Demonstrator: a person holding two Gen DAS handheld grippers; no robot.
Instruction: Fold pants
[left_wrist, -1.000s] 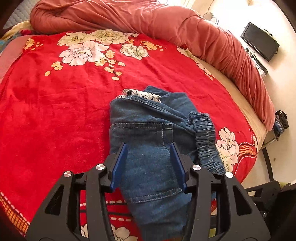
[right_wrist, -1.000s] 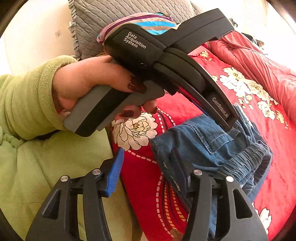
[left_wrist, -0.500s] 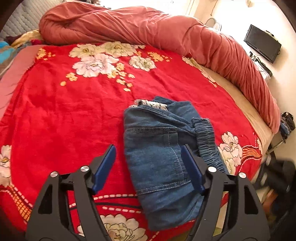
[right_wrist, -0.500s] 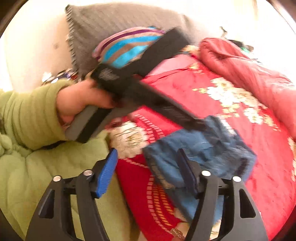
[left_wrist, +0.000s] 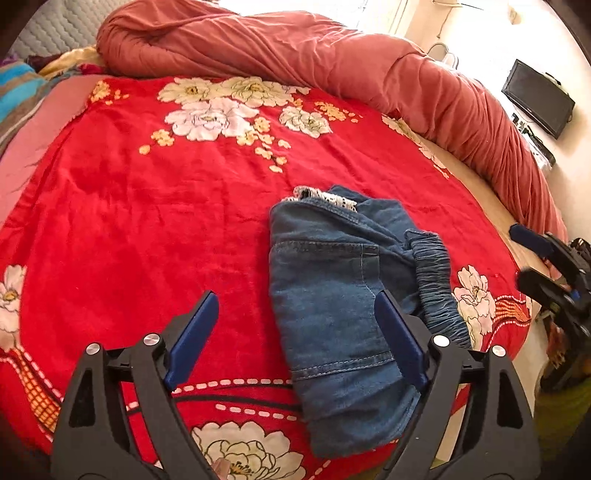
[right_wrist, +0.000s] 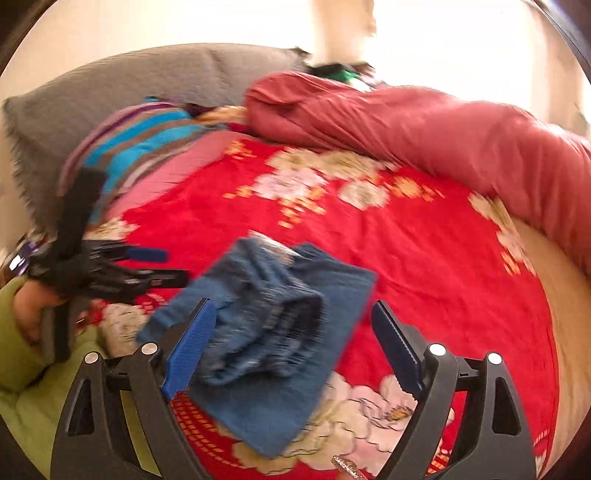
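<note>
The blue denim pants (left_wrist: 332, 295) lie folded into a compact bundle near the front edge of the red floral blanket (left_wrist: 166, 221); the elastic waistband (left_wrist: 436, 280) faces right. My left gripper (left_wrist: 295, 332) is open and empty, held above the bundle's left part. My right gripper (right_wrist: 291, 339) is open and empty, hovering above the pants (right_wrist: 266, 332); that view is blurred. The right gripper also shows at the right edge of the left wrist view (left_wrist: 543, 266). The left gripper also shows at the left of the right wrist view (right_wrist: 162, 267).
A rolled salmon-red duvet (left_wrist: 332, 55) runs along the far and right sides of the bed. A grey pillow (right_wrist: 110, 96) and striped cloth (right_wrist: 140, 140) lie at the head. A dark monitor (left_wrist: 535, 98) stands by the right wall.
Both grippers have opened wider and pulled back from the pants. The left gripper moved left and away; the right gripper swung round to face the bed. The pants stay folded on the blanket.
</note>
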